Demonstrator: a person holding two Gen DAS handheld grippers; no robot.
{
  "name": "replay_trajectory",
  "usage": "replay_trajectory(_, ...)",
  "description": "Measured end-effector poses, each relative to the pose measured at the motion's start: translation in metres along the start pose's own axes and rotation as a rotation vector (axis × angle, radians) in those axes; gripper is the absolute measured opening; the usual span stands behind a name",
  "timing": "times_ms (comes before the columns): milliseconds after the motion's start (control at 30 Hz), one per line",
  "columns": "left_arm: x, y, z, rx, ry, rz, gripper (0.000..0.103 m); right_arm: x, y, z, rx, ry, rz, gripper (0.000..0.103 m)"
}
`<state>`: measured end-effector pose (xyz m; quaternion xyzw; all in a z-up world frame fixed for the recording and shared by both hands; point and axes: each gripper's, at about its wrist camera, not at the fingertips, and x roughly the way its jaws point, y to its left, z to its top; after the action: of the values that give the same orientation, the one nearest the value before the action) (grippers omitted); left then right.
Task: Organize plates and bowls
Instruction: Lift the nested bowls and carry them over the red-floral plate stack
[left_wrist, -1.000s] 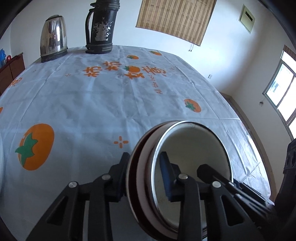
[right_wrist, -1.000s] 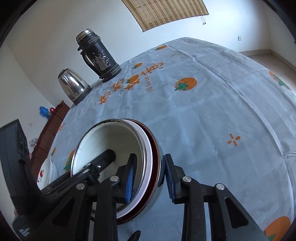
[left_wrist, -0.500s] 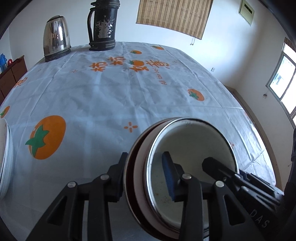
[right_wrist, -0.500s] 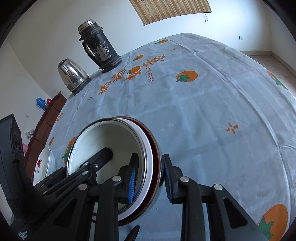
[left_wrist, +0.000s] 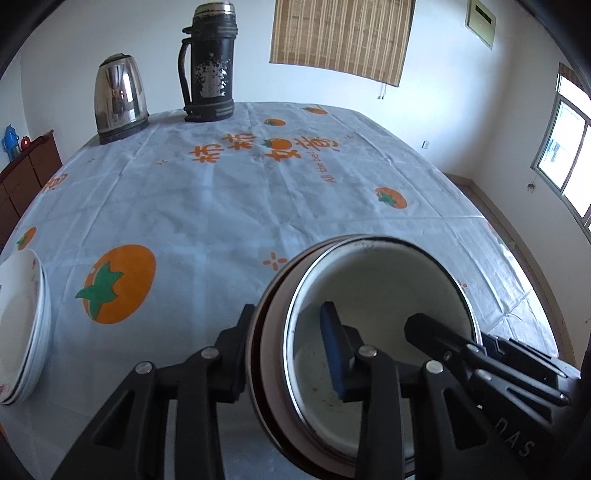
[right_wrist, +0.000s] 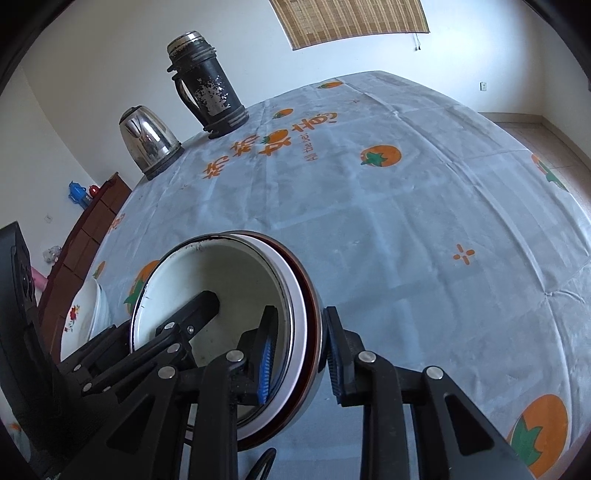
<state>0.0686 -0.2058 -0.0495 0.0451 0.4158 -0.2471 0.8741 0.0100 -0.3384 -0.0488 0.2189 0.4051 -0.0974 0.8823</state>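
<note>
Both tongs had the nested bowls (left_wrist: 369, 295) low in the frame: the left gripper (left_wrist: 288, 332) was closing, clamped on their left rim, while the right gripper (right_wrist: 301, 332) gripped the opposite rim. White plates (left_wrist: 22, 321) sat at the left edge.

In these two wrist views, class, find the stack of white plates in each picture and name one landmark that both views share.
Left wrist view: the stack of white plates sits at the left edge, on the tablecloth.
Right wrist view: it shows at lower left, partly behind the left gripper.
Shared landmark: the black flask beside the steel kettle.
</note>
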Motion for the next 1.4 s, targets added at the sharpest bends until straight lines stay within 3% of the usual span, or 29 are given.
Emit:
replay_trajectory(433, -0.038, 0.035, -0.008, -0.052, -0.039, 0.011, 0.034, -0.018, 0.039, -0.006, -0.048, -0.011, 0.05, 0.023)
replay_trajectory(1400, -0.105, 0.152, -0.023, -0.186, -0.126, 0.177, 0.034, -0.001, 0.169, -0.022, -0.193, 0.031, 0.233, 0.02)
